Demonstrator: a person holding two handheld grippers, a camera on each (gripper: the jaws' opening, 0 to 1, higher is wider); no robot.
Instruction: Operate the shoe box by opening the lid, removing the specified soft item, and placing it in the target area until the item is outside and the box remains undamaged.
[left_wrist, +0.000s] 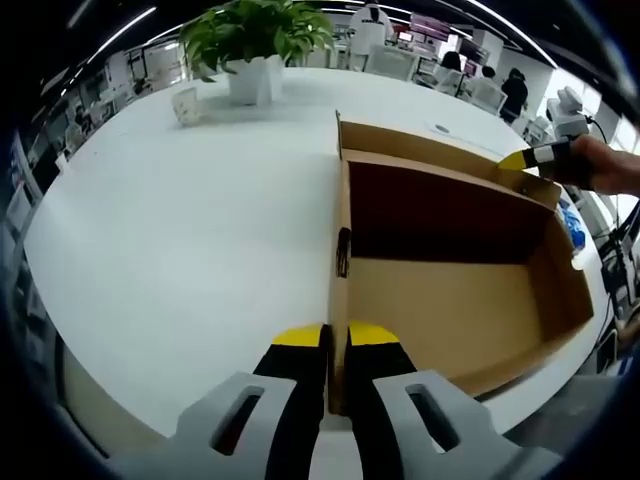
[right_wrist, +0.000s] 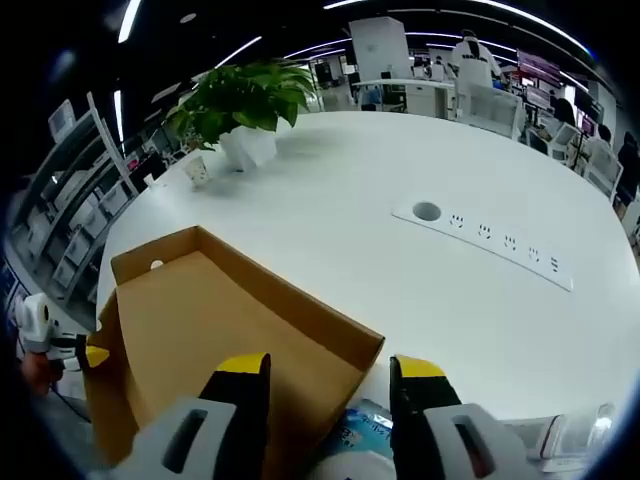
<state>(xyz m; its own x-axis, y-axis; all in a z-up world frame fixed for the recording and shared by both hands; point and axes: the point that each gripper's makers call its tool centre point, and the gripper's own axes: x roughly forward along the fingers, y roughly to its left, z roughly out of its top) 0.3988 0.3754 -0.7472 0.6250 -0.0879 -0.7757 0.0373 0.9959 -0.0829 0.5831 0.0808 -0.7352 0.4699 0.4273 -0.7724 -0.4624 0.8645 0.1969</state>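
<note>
In the left gripper view, a small white card holder is standing at the far left of the round white table, near a leafy green plant in a white pot. The left gripper, with its yellow-tipped black jaws, is pinching the near side wall of the open brown cardboard shoe box, one jaw lying outside the wall and one inside. The box floor visible here is showing bare cardboard. At the box's far right corner, the right gripper is touching the rim, with a person's hand holding it.

In the right gripper view, the left gripper is showing at the far left edge of the box, and the brown box flap is slanting across the lower left. The right gripper is standing with its jaws spread apart; its left jaw is overlapping the cardboard. Between the jaws, a soft pale packet with blue printing is lying low. A white power strip is sitting set into the table to the right.
</note>
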